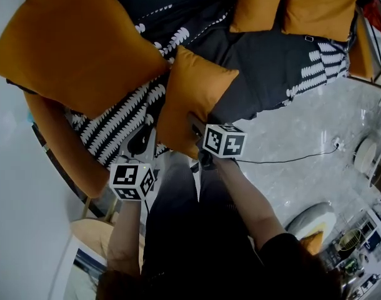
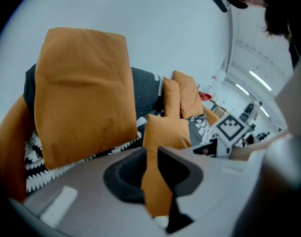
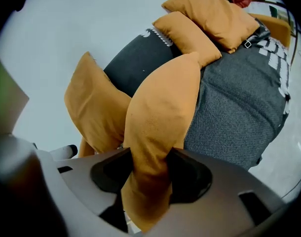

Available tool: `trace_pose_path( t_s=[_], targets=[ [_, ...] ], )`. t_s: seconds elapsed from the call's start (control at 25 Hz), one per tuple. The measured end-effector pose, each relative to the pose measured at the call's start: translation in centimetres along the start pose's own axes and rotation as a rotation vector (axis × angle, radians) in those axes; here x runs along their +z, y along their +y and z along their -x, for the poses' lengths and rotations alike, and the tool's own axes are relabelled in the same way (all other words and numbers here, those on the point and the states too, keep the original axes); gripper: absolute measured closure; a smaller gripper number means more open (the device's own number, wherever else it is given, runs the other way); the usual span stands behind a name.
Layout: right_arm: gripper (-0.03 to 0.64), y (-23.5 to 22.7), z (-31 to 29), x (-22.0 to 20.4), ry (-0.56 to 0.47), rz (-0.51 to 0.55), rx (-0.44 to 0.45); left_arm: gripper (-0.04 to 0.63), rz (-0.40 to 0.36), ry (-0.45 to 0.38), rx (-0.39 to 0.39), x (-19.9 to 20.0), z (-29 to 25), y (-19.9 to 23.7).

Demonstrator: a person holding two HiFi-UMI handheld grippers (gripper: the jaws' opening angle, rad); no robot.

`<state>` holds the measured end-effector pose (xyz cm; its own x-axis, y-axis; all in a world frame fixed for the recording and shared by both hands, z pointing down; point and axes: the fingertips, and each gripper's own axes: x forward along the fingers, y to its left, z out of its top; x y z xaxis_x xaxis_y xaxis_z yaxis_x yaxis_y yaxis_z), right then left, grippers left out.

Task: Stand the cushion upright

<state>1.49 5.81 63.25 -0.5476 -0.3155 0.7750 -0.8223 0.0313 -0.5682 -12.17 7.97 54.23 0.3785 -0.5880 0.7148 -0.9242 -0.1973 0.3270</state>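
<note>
Orange fabric is bunched in both claws. The left gripper [image 2: 158, 174] has its jaws nearly together on a thin corner of the cushion [image 1: 193, 95]. The right gripper [image 3: 148, 174] has its jaws partly closed, pressing a thicker fold of the same cushion's lower edge. Neither claw holds anything else.

The cushion sits at the front edge of the sofa [image 1: 272, 61], about midway along it, and rises from the two grips towards the back. It looks raised onto its lower edge and leaning slightly, not lying flat on the dark grey seat. A large cushion [image 1: 72, 42] leans at the sofa's left end, just beside it. Two more cushions [image 1: 321, 8] rest at the far right corner, well apart from it.

By my reading, the lift is largely done, since the cushion is up and both grippers steady it. It has not yet been settled so that it stands unaided, and the claws have not let go. Whether it would stay up alone I cannot tell, as nothing visibly backs it at the front edge.
</note>
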Motion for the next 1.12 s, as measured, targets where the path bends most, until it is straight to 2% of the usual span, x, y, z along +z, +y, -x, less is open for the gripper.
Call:
trace_pose_path(
  t_s=[0.72,0.88,1.12],
  targets=[
    [0.399,5.8,8.0,5.1,-0.045,0.223,0.003,0.520,-0.021,-0.068,-0.150,6.1,2.4,-3.0],
    [0.399,7.1,9.8,7.2,-0.081,0.275,0.007,0.520,-0.061,-0.067,-0.192,8.4,2.6,-3.9],
    [0.403,6.9,11.1,11.0,-0.123,0.304,0.019,0.520,-0.081,-0.083,-0.202,11.5,1.9,-5.1]
  ],
)
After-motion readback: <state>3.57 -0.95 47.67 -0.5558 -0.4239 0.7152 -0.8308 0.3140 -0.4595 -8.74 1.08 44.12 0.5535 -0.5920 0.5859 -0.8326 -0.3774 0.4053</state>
